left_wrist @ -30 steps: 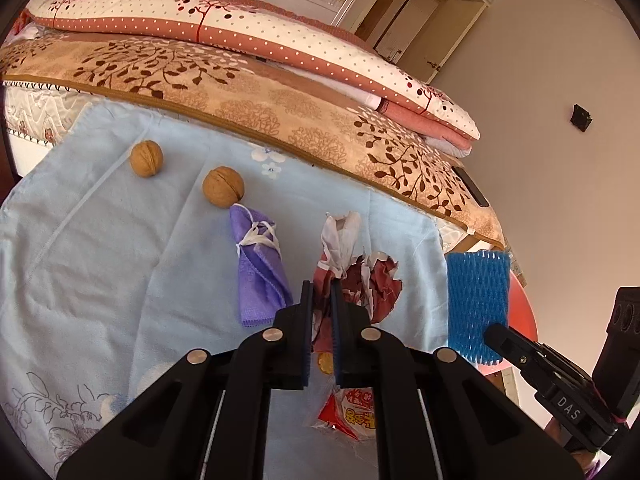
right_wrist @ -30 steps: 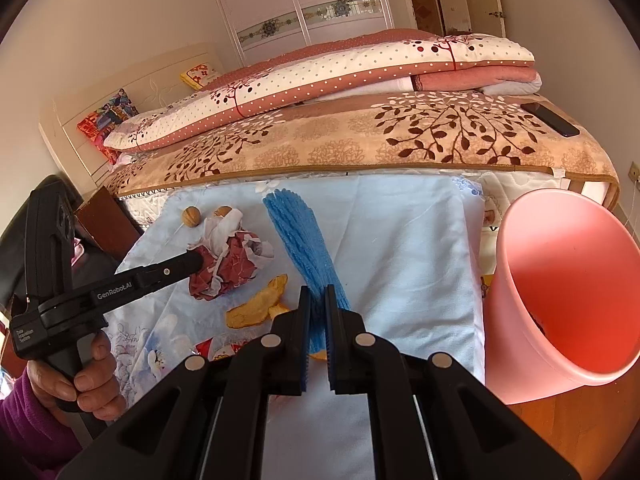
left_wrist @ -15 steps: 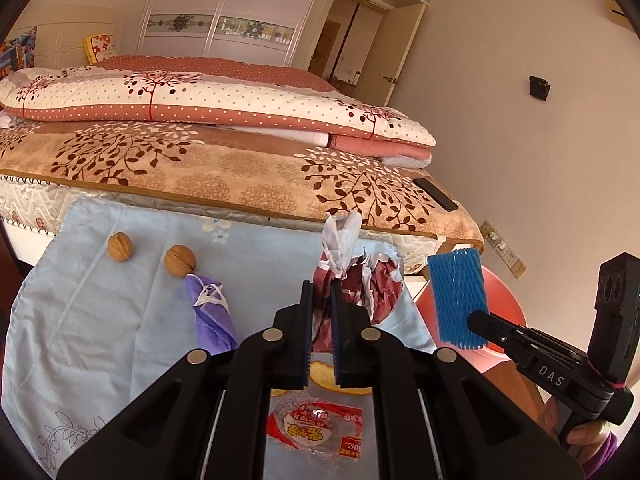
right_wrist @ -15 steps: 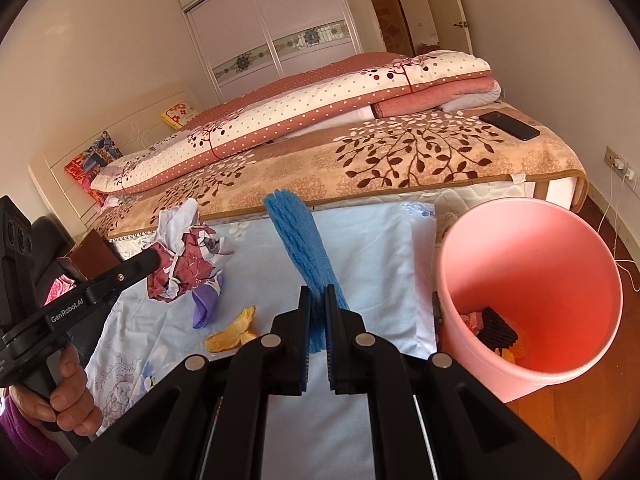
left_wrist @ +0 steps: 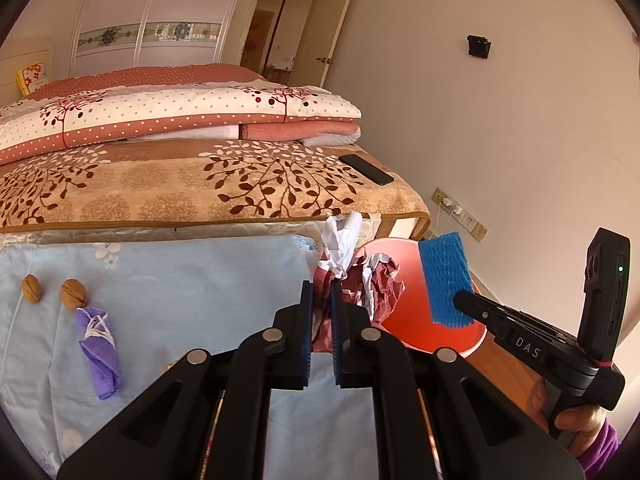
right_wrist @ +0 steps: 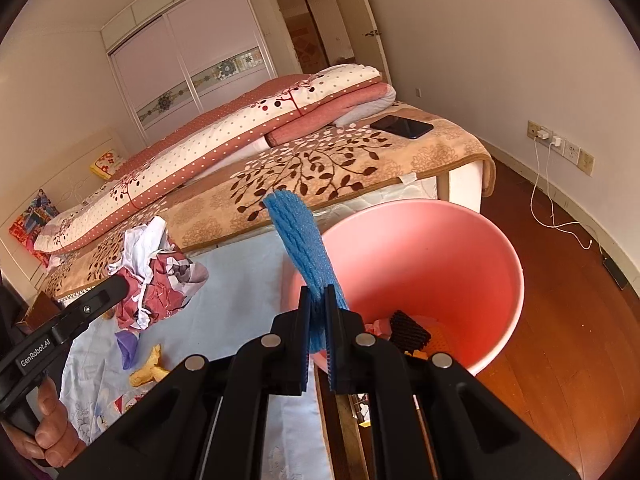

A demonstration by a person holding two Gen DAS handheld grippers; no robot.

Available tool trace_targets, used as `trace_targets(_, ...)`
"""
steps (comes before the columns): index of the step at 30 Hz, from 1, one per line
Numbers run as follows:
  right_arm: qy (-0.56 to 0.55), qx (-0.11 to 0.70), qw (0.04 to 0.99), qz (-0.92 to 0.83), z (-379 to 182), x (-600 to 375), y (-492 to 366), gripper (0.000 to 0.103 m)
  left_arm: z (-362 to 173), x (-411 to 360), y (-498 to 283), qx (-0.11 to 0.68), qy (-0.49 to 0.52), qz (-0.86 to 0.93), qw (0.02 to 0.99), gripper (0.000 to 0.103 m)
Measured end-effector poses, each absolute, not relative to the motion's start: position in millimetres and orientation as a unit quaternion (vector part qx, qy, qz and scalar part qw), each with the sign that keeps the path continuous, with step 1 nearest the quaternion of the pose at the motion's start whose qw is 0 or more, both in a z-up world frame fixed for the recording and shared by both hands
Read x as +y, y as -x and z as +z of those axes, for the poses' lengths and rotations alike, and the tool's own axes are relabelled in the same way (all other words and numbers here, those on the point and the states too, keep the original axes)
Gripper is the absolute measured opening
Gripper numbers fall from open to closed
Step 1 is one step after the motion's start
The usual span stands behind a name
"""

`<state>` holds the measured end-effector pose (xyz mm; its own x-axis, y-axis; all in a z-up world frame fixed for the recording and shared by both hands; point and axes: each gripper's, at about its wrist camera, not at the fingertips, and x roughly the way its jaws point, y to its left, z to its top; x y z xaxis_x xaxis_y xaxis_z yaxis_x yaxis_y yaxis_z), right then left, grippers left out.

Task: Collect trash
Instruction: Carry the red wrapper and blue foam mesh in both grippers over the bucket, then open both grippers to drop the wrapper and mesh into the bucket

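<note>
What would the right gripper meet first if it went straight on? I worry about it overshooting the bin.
Probably the pink bin: the right gripper, shut on the blue foam net, points down toward its mouth and inner wall. Depth is unclear.

Pink bin [right_wrist: 472,240]: near rim hidden behind right gripper [right_wrist: 319,322], contents partly masked, black ribbed item [right_wrist: 409,330] unidentifiable. Lower end of blue foam net [right_wrist: 304,252] lost btwn pads. Crumpled wrapper [left_wrist: 376,284] base covered by left gripper [left_wrist: 321,320]. Snack packet [right_wrist: 126,402] mostly hidden, print unreadable. Hand [right_wrist: 48,436] cut off at frame edge.
</note>
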<state>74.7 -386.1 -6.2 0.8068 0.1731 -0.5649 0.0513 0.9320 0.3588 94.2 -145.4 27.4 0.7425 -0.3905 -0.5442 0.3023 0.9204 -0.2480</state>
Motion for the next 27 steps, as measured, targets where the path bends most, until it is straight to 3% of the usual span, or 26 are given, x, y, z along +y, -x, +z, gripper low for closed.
trace_targets(18,-0.208,0.312,0.926,-0.043,-35,-432,-80,0.006,7,-232,-129,0.328,0.046,-0.244,0.911,0.008)
trace_targets(21,-0.205,0.312,0.926,-0.048,-37,-431,-82,0.006,5,-242,-132,0.335,0.031,-0.259,0.906,0.017)
trace_targets(23,-0.203,0.312,0.927,-0.051,-38,-431,-82,0.006,4,-245,-132,0.338,0.026,-0.265,0.903,0.034)
trace_targets(27,-0.201,0.314,0.926,-0.055,-39,-431,-82,0.006,6,-243,-128,0.336,0.033,-0.272,0.901,0.036)
